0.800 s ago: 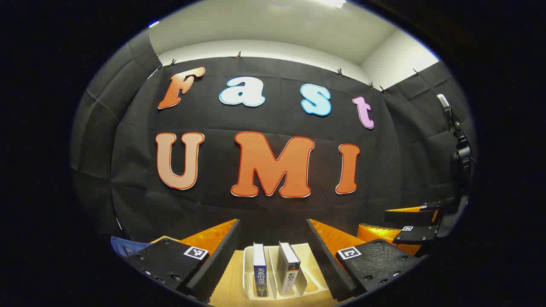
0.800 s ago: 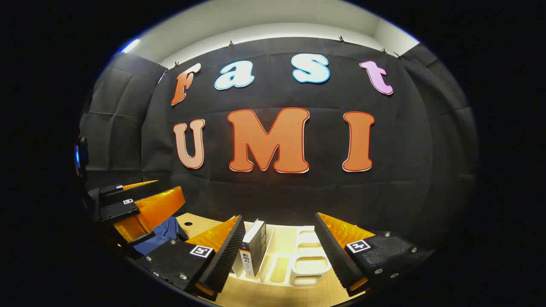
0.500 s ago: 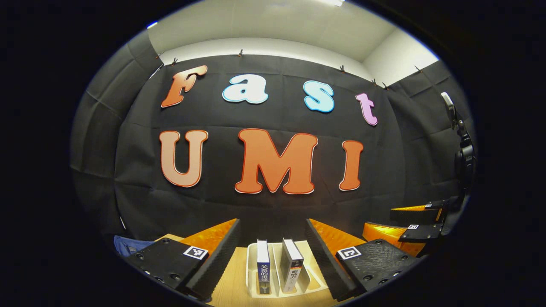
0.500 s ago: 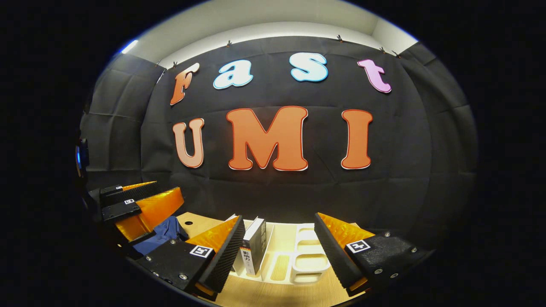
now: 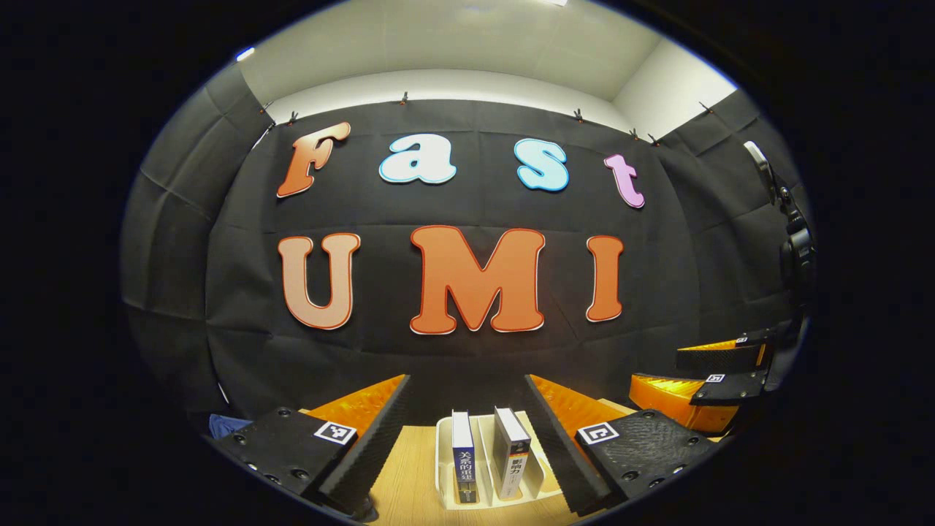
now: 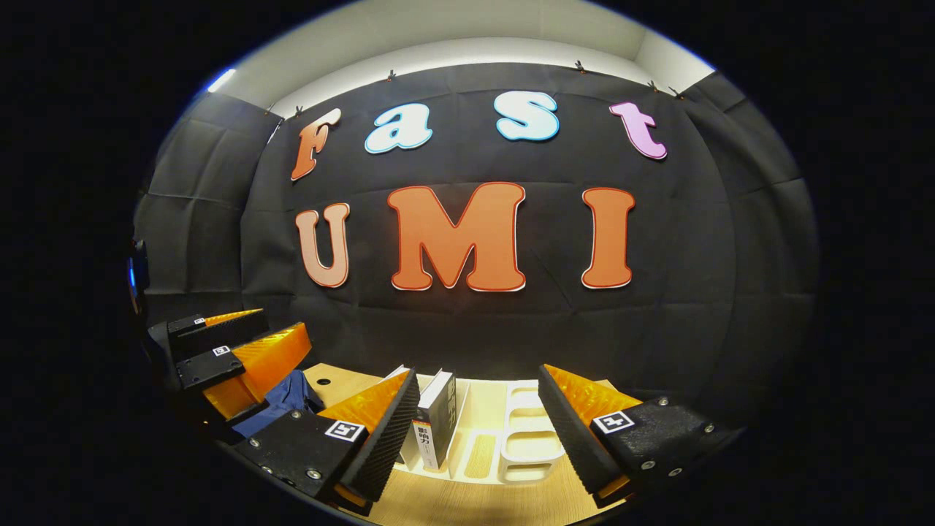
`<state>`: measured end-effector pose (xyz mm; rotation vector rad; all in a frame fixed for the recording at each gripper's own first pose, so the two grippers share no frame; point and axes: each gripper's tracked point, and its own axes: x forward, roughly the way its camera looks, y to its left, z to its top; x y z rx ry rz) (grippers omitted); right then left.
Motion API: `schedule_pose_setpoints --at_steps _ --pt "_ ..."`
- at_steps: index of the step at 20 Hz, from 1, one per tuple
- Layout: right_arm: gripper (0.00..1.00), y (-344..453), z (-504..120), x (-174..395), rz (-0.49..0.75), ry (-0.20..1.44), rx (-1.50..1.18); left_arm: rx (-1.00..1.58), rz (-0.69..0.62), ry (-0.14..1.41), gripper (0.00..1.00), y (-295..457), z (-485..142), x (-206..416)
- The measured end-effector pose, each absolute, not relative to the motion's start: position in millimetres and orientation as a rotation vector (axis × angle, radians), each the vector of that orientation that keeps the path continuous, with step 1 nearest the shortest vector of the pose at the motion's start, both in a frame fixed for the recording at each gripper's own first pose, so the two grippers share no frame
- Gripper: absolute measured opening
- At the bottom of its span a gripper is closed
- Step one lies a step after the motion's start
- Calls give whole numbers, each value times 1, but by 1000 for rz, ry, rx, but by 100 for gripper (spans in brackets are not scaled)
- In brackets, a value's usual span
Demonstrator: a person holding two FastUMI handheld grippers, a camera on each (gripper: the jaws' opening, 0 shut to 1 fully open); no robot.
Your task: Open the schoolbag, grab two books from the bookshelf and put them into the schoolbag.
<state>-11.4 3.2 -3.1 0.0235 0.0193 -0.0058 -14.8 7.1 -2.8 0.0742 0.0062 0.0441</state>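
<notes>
Two books stand upright in a white bookshelf rack on the wooden table: a blue-spined book and a dark one beside it. My left gripper is open, with both books seen between its fingers, farther off. My right gripper is open too; the dark book stands just right of its left finger, in the rack. The blue schoolbag lies at the left of the right gripper view, and a corner of the schoolbag peeks out at the left of the left gripper view.
The right gripper appears at the right edge of the left gripper view; the left gripper sits at the left of the right gripper view, over the bag. The rack's right-hand slots hold nothing. The black cloth wall stands close behind the table.
The left gripper has drifted left and tipped slightly, so the books sit a little more to the right between its fingers. The right gripper has barely moved.
</notes>
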Motion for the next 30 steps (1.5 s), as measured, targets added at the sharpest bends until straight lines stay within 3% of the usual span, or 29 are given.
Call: schedule_pose_setpoints --at_steps 11,16,20,30 --pt "97 3 -3 -18 -9 22 -4 29 40 6 93 15 2 -19" --pt "97 7 -8 -19 -4 31 1 -81 -75 16 94 -1 2 -24" --pt "97 16 -10 -19 9 38 -2 24 38 43 92 28 -6 -24" --pt "97 20 -17 -18 3 54 -8 77 112 69 92 60 -17 -29"
